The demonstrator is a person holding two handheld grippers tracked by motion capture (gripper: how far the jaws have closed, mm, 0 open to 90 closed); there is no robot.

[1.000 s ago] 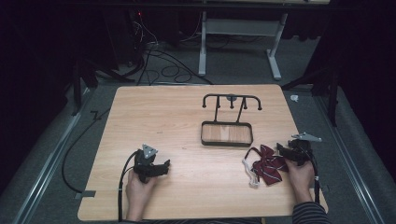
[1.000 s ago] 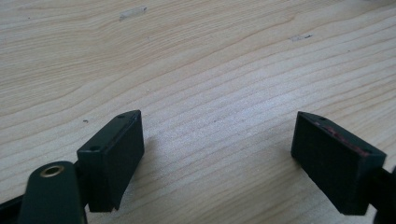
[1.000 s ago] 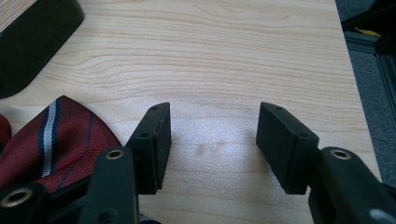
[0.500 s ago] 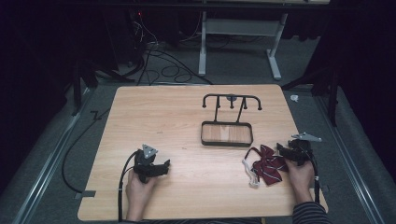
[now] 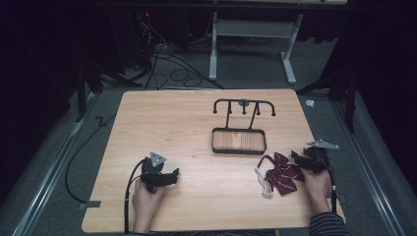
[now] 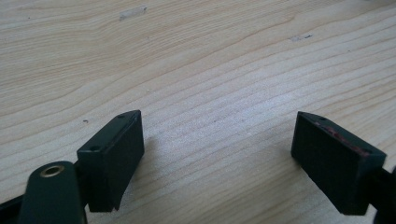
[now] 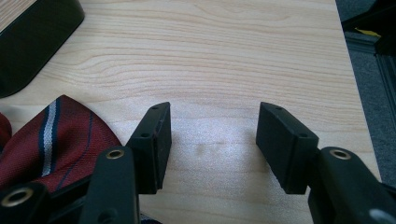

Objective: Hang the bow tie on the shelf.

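Observation:
A dark red striped bow tie (image 5: 281,175) with a white strap lies near the table's front right; its red cloth (image 7: 51,142) lies just left of my right jaws. My right gripper (image 5: 298,158) rests at the tie's right edge, and in the right gripper view my right gripper (image 7: 211,140) stands open over bare wood. A black rack with a wooden tray base (image 5: 239,141) stands behind the tie, mid-table. At the front left, my left gripper (image 5: 173,173) lies on the table, and the left gripper view has my left gripper (image 6: 217,151) wide open with nothing between the jaws.
The wooden table (image 5: 182,123) has its right edge (image 7: 348,60) close to my right gripper, with grey floor beyond. The rack's black tray corner (image 7: 32,37) sits at the upper left of the right gripper view. Cables and a desk frame (image 5: 251,34) lie on the floor behind.

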